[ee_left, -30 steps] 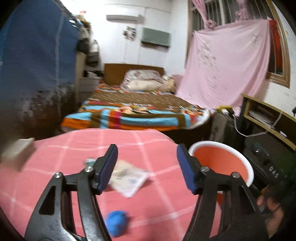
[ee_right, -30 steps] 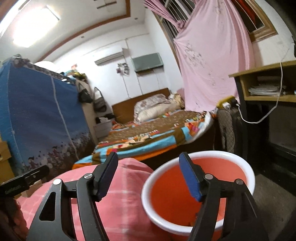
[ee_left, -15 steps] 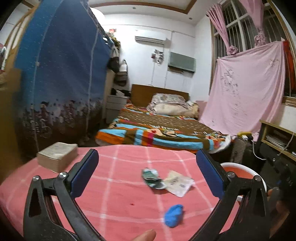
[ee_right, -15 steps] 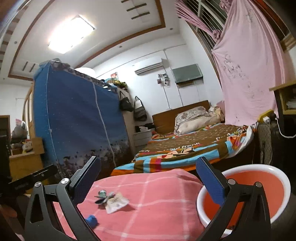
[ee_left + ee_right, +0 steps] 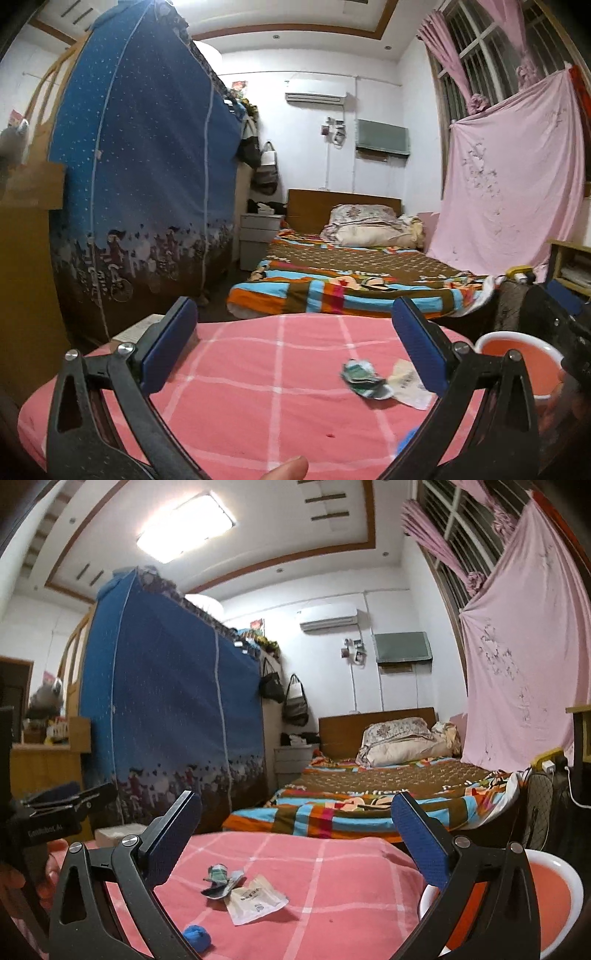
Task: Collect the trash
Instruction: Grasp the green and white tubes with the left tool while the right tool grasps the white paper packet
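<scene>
On the pink checked tablecloth [image 5: 258, 369] lie a crumpled green-and-white wrapper [image 5: 364, 376] [image 5: 219, 877], a flat white paper packet [image 5: 408, 386] [image 5: 255, 899] touching it, and a small blue ball [image 5: 197, 938], which is half hidden in the left wrist view. An orange basin with a white rim [image 5: 517, 363] [image 5: 554, 897] stands off the table's right side. My left gripper [image 5: 293, 347] is open over the near table, with the trash ahead by its right finger. My right gripper [image 5: 295, 838] is open too, with nothing between its fingers.
A pale book [image 5: 138, 328] lies at the table's far left corner. Beyond the table stand a bed with a striped blanket [image 5: 351, 288], a blue fabric wardrobe [image 5: 147, 184] on the left, and a desk and fan [image 5: 543, 812] on the right. A fingertip [image 5: 286, 469] shows at the bottom edge.
Both grippers' jaws have spread from about half open to wide open. Both views swung left and tilted up, so the basin slid right and the trash came into the right wrist view.
</scene>
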